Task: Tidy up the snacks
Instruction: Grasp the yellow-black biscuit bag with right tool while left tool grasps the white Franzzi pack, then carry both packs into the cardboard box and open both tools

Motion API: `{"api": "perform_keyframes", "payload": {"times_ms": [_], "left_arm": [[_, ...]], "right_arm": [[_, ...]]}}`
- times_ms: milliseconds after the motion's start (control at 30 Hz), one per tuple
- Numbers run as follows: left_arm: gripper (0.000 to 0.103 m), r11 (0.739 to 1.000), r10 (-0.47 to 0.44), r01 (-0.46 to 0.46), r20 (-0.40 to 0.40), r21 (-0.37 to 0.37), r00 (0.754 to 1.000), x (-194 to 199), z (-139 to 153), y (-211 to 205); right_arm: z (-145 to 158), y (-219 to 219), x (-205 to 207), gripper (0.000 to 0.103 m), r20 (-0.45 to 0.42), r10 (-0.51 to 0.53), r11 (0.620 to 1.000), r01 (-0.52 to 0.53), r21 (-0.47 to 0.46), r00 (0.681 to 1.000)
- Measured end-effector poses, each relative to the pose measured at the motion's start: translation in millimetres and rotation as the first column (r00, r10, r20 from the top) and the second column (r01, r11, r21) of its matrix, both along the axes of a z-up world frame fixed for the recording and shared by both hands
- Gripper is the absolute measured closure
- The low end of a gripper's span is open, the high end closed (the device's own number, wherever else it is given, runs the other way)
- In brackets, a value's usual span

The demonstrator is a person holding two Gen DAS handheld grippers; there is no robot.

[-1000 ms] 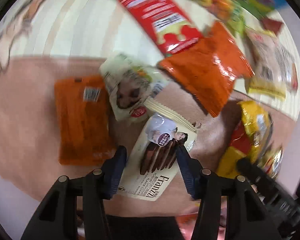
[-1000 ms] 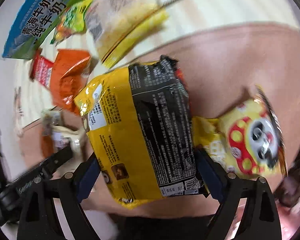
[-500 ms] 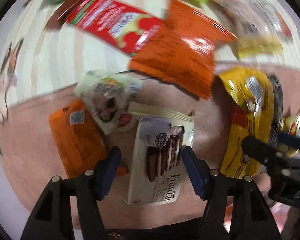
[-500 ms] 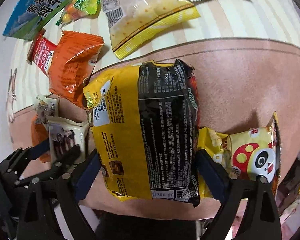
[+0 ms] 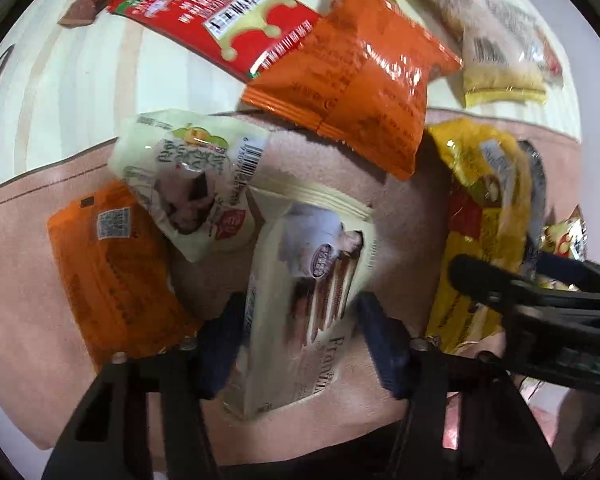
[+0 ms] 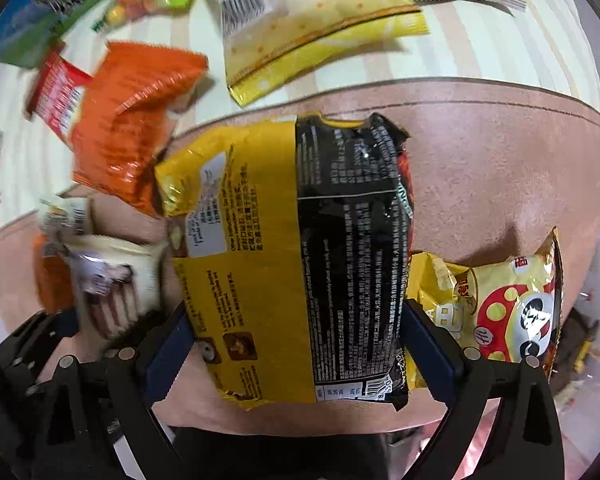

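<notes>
Biggest thing first: the counter (image 6: 480,152), striped cream cloth along its far edge and a pink mat on the near side, is littered with snack bags. On the mat the right gripper (image 6: 296,354) points straight down with its jaws spread wide, clamped on the two long sides of the big yellow-and-black bag (image 6: 292,256); the jaws have just widened a touch, yet the bag sits snug between them. Just beside it, toward the right edge, lies the panda snack bag (image 6: 504,304). Over on the left, the left gripper (image 5: 300,340) has just squeezed in on the cream biscuit pack (image 5: 308,292), pads pressing both sides. An orange bag (image 5: 360,76) straddles the mat's far edge behind them. This looks like sorting mid-step, both packs gripped. Next move, I'd judge: shift each into a tidy row, holding firm so the slick wrappers don't slip.
</notes>
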State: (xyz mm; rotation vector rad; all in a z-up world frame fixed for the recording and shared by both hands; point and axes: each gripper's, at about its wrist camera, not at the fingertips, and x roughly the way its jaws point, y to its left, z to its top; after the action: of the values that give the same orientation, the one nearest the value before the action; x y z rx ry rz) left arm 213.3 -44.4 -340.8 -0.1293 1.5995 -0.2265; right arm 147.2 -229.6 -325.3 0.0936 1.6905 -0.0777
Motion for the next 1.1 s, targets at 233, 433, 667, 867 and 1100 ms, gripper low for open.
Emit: {"api": "perform_keyframes", "payload": {"times_ms": [233,433,667,867,1100], "left_arm": [[0.055,0.997,0.079,-0.079,0.013,0.007,0.997,-31,16,34],[0.066,0.988,0.155,-0.155,0.045,0.001,0.987,-25,50,45],[0.042,0.994,0.104,-0.1,-0.073,0.054,0.992,-19,12,22],[0.049,0.987,0.072,-0.063,-0.058,0.148,0.996,-24,-6,-4],[0.052,0.985,0.102,-0.105,0.028,0.139,0.994,-27,33,-22]], "right_arm": [[13,19,1,0.015,0.046,-0.019,1.0,0.019,0.003,0.999],[35,22,9,0.015,0.078,-0.049,0.989,0.038,0.141,0.996],[49,19,21,0.015,0.106,-0.017,0.985,-0.002,0.171,0.994],[8,23,14,0.015,0.037,-0.012,0.982,0.005,0.186,0.999],[8,28,31,0.015,0.079,-0.011,0.984,-0.004,0.181,0.997]]}}
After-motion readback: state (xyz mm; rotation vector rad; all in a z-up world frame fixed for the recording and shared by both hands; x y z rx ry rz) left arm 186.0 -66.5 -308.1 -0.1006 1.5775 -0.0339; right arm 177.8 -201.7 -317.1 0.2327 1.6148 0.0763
